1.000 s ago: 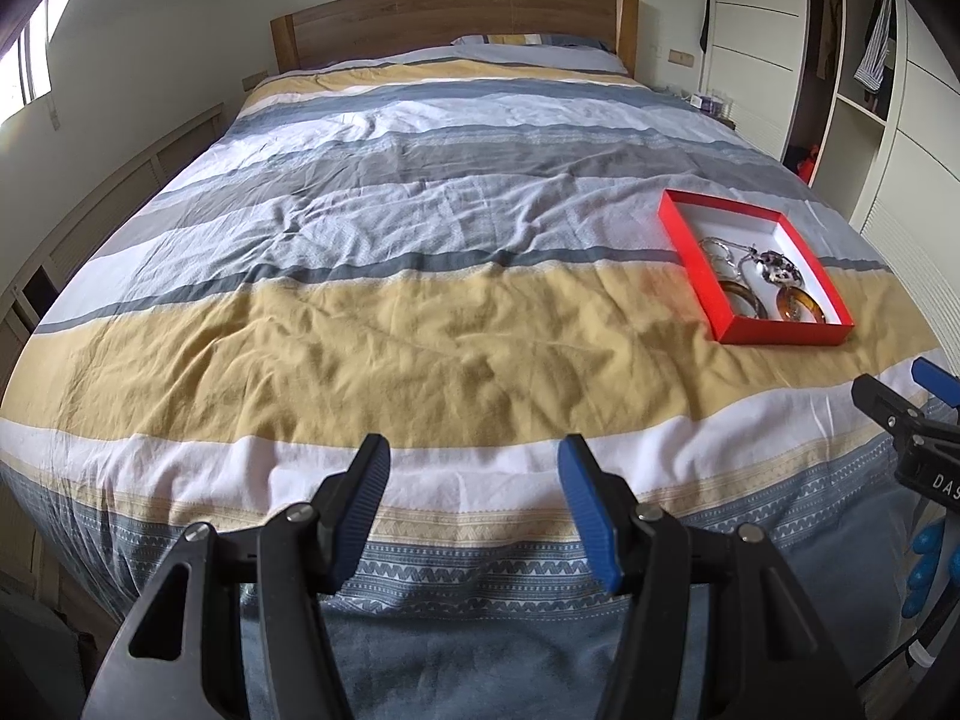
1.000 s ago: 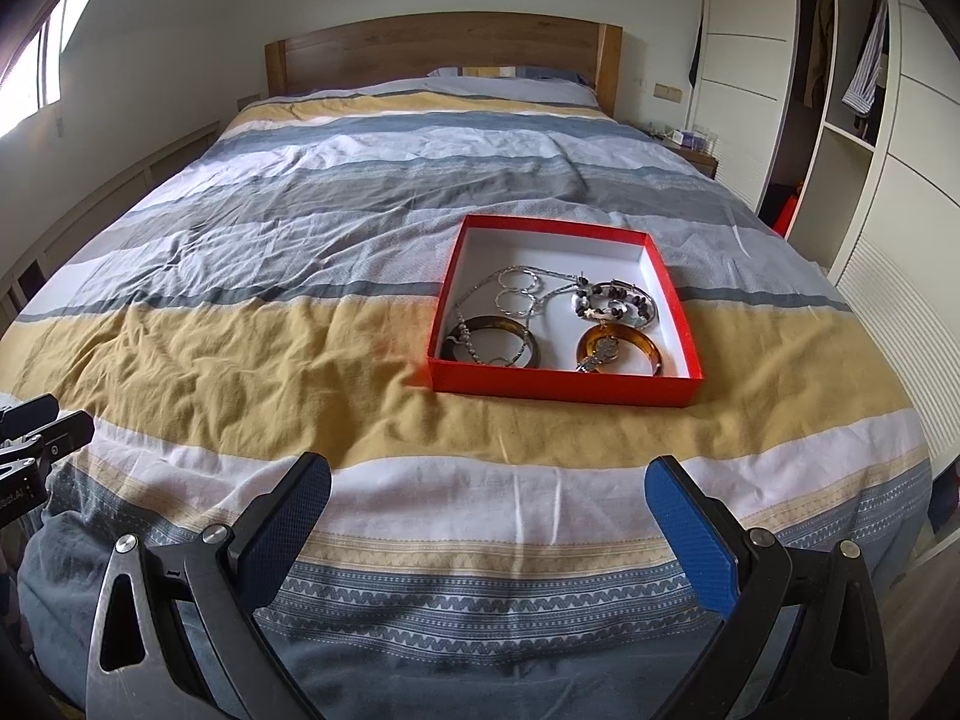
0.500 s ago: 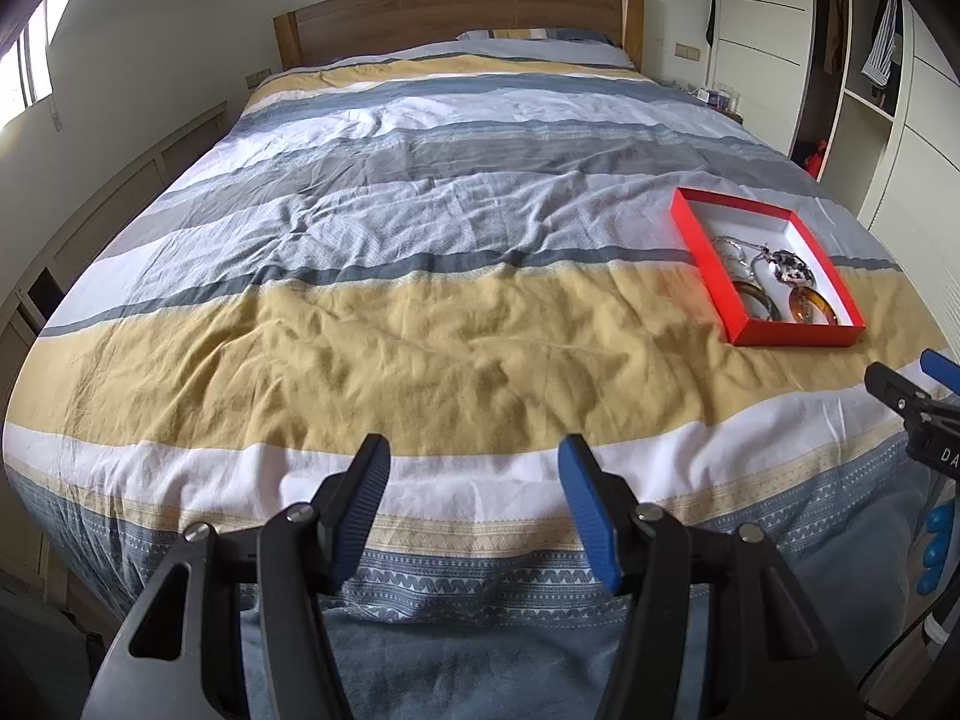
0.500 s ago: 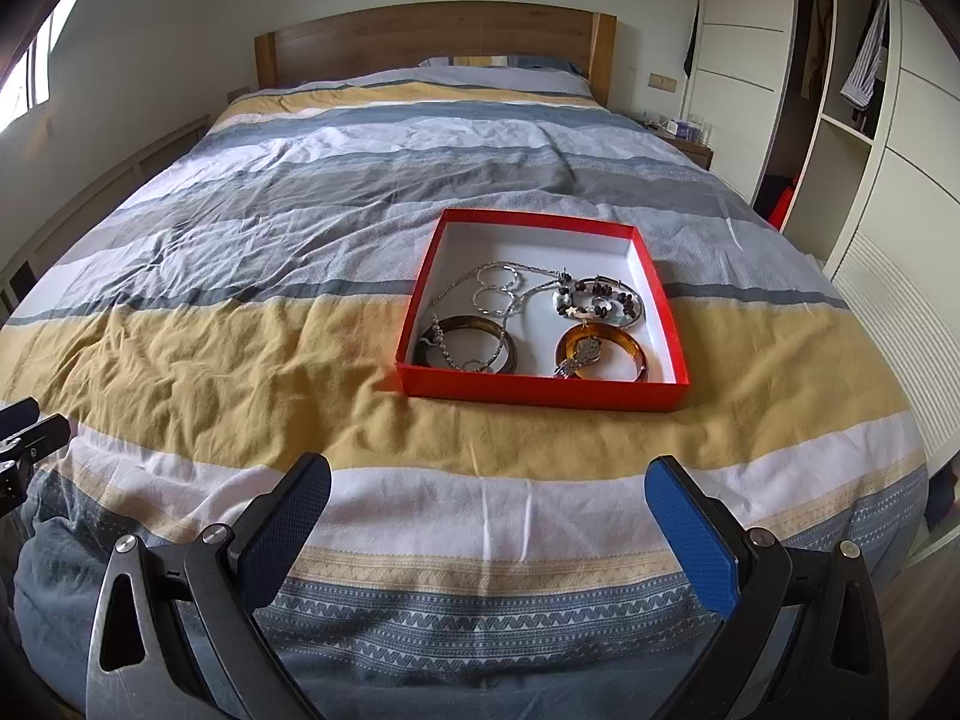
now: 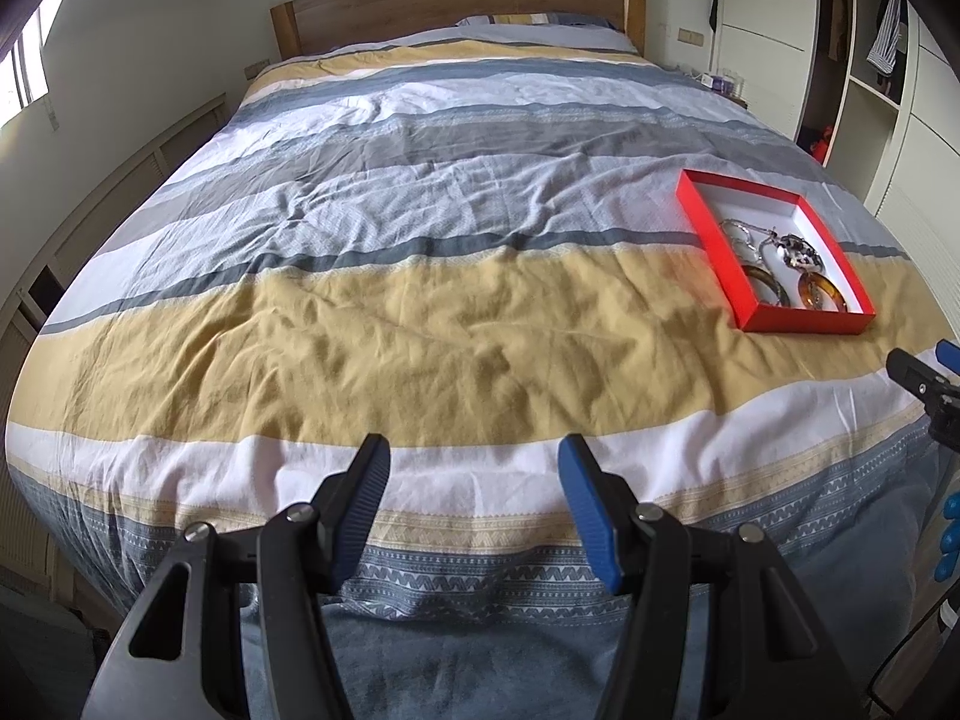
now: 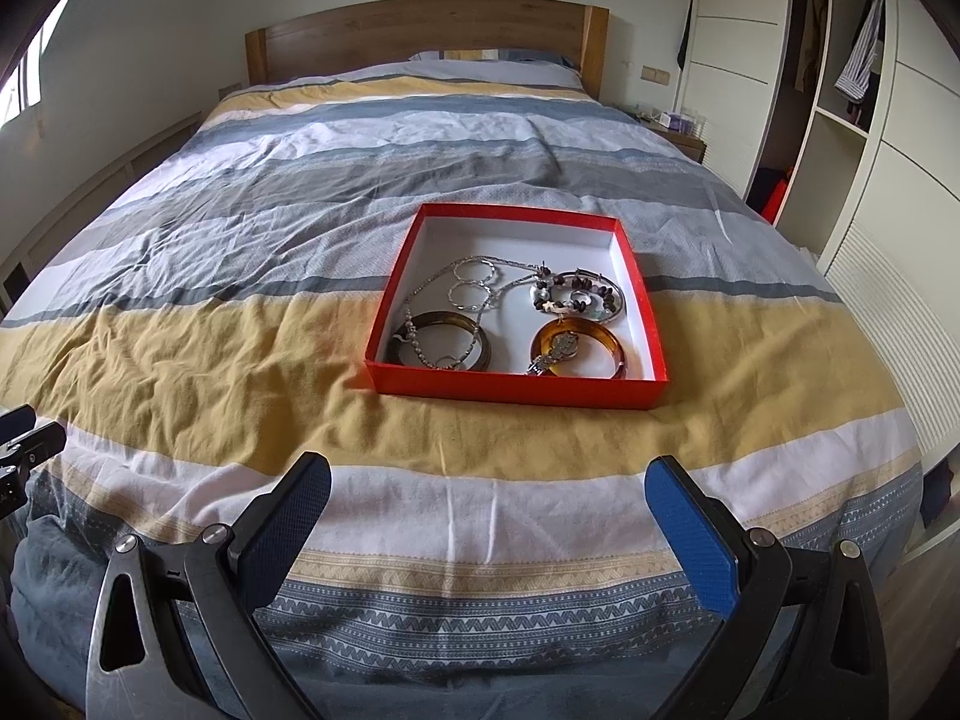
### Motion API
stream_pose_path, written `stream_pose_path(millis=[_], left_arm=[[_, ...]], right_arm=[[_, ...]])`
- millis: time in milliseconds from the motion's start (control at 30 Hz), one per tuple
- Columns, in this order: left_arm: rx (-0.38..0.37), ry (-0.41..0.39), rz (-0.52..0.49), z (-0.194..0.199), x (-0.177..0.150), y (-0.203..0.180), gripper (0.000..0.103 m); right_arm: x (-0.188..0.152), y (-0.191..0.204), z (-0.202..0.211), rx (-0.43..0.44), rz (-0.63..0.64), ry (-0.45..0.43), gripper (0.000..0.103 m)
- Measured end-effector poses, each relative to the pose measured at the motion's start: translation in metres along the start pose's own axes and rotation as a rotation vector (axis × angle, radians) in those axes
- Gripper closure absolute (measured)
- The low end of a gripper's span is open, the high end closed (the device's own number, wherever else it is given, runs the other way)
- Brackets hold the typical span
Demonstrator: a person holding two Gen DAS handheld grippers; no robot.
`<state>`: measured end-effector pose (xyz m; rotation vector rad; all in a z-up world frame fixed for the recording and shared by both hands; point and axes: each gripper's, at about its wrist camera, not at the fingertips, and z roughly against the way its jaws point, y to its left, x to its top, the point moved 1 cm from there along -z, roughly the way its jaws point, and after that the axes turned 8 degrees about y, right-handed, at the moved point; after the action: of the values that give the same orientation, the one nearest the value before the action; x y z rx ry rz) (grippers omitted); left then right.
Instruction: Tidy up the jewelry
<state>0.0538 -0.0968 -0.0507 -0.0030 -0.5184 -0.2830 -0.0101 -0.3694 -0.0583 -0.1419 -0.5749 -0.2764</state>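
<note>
On the striped bedspread (image 6: 240,360), shallow red cardboard tray (image 6: 516,387) holding bangles and chains, my left gripper (image 5: 474,456) and right gripper (image 6: 489,480) at the foot, jaws apart, empty.

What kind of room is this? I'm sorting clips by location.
A bedroom, most likely: a made bed with a wooden headboard, and an open wardrobe with hanging clothes beside it.

The near wall of the red box (image 5: 807,322) is hiding part of the amber bangle (image 5: 817,293) in the left wrist view. The right gripper (image 5: 918,375) is running off the frame edge there. The jewellery tangle (image 6: 510,294) is overlapping, links too small to separate.
</note>
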Motion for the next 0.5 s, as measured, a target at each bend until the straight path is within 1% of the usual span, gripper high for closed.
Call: stream_pose_path(millis=[500], left_arm=[[0.001,0.010,0.009,-0.0045,-0.0034,0.0041,0.047]], right_arm=[[-0.0014,-0.0012,-0.0023,-0.007,-0.001,0.011,0.001]])
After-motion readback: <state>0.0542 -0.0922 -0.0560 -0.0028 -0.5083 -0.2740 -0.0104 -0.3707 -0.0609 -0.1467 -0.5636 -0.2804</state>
